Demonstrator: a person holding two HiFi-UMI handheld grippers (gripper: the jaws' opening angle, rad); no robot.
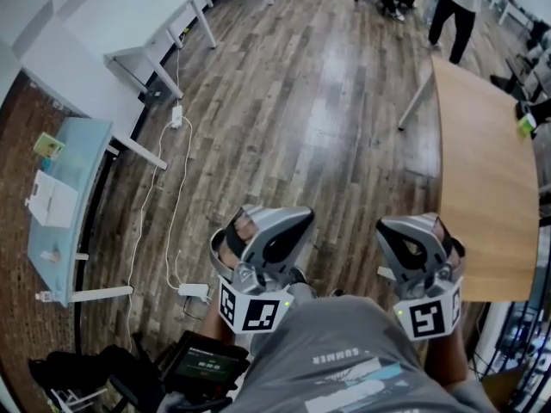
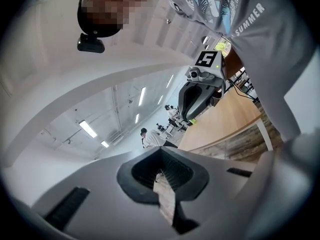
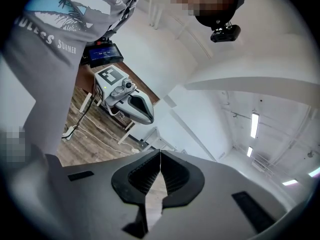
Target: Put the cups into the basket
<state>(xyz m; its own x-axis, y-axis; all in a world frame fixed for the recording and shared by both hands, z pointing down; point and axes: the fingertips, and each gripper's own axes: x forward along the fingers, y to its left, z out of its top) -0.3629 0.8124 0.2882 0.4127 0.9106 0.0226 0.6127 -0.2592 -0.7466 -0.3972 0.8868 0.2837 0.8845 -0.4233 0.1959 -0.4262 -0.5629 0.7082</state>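
Note:
No cup or basket shows in any view. In the head view both grippers are held close to the person's body above a wooden floor. My left gripper (image 1: 258, 220) and right gripper (image 1: 415, 229) point away from the body, side by side. In the left gripper view my left gripper (image 2: 161, 152) has its jaws closed tip to tip with nothing between them; the right gripper (image 2: 201, 91) hangs beyond. The right gripper view shows my right gripper (image 3: 160, 155) shut and empty too, with the left gripper (image 3: 128, 102) off to its side.
A curved wooden table (image 1: 482, 188) stands at the right. At the left is a glass-topped table (image 1: 73, 188) with papers, and white desks (image 1: 129, 24) lie behind it. Cables and a power strip (image 1: 194, 291) lie on the floor. A standing person (image 1: 456, 7) is far ahead.

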